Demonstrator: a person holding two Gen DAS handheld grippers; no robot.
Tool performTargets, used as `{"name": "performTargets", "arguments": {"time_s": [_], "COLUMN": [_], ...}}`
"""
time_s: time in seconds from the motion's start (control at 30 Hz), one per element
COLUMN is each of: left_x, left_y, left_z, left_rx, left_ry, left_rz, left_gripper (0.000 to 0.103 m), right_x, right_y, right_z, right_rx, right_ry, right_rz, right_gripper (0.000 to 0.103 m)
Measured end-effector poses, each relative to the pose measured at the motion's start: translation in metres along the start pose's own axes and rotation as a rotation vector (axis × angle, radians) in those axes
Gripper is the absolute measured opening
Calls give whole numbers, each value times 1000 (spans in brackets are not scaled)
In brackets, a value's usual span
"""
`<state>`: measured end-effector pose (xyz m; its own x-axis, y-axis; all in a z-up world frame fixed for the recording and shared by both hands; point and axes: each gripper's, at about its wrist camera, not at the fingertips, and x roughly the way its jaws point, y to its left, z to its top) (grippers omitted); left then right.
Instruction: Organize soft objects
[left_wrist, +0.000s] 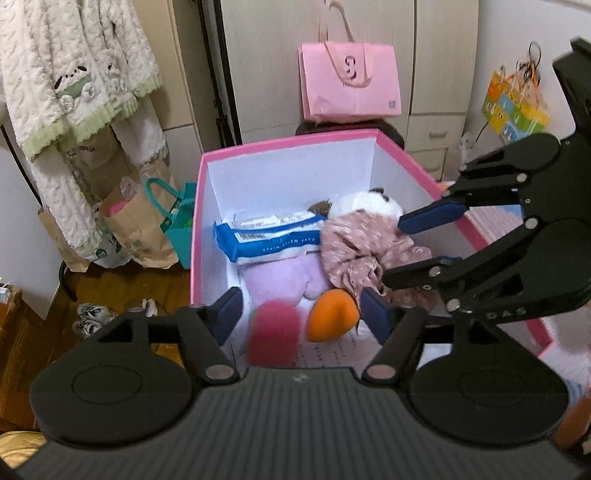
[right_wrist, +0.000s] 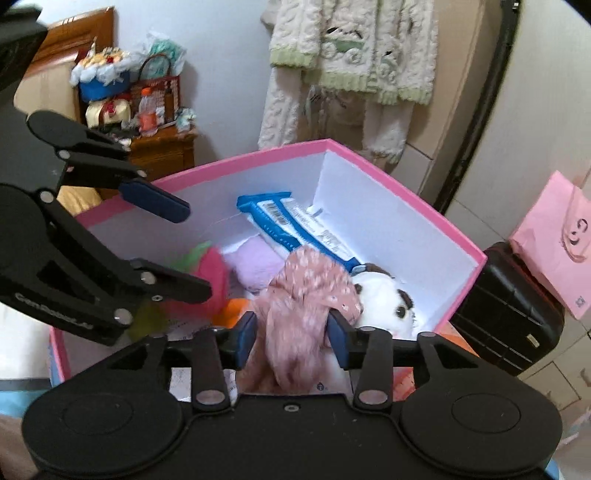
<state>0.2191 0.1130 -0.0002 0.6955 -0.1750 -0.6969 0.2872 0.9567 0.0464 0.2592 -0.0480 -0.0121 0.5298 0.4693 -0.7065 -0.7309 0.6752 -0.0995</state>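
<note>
A pink-rimmed box (left_wrist: 288, 146) (right_wrist: 258, 155) with white walls holds a blue wipes pack (left_wrist: 266, 240) (right_wrist: 295, 225), a lilac plush (left_wrist: 280, 277) (right_wrist: 255, 266), a white panda plush (left_wrist: 365, 205) (right_wrist: 384, 299) and an orange plush (left_wrist: 332, 314). My left gripper (left_wrist: 303, 317) (right_wrist: 192, 251) is open over the box's near end. A blurred red plush (left_wrist: 273, 332) (right_wrist: 212, 273) sits loose between its fingers. My right gripper (right_wrist: 291, 336) (left_wrist: 395, 251) is open over the box too. A pink floral cloth (right_wrist: 299, 302) (left_wrist: 362, 251) hangs blurred between its pads, which do not squeeze it.
A pink paper bag (left_wrist: 351, 85) (right_wrist: 554, 236) rests on a black suitcase (right_wrist: 509, 306) behind the box. Paper bags (left_wrist: 140, 229) stand on the wooden floor to the left. Fleece clothing (left_wrist: 74, 74) hangs on the wall. A cluttered wooden nightstand (right_wrist: 162, 155) stands beyond.
</note>
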Motion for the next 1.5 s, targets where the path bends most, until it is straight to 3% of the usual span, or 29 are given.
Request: {"name": "performTargets", "arguments": {"time_s": [0.2,0.33,0.63,0.93,1.03,1.17,1.3,1.5], "left_x": [-24,-41,-77,-92,-103,-115,-133,-155], "left_y": [8,3,-19,-53,-65,-85,-103,-114], "left_z": [-6,-7,-11,-12,-14,-16,-26,-35], "left_rx": [-62,-51,-24,-59,-38,20,48,-26], "left_ry": [-31,-54,-87,15,4,19,-55,-126], "left_rz": [-59,-81,-109,-35,-11,46,89,17], "left_gripper": [82,86,100,100,100,100,100,100], "right_x": [-38,-62,-112,-155,-169,-186,-198,-225], "right_y": [-1,3,18,28,33,39,44,49], "right_z": [-10,-20,-39,-66,-74,-85,-94,-117], "right_rx": [82,133,176,226,230,266,313,431], "right_ry": [-80,-111,-170,-200,-218,-225,-190,-265], "right_rz": [-2,1,-90,-180,-228,-319,-400,-400], "right_gripper": [51,54,65,76,98,103,103,103]}}
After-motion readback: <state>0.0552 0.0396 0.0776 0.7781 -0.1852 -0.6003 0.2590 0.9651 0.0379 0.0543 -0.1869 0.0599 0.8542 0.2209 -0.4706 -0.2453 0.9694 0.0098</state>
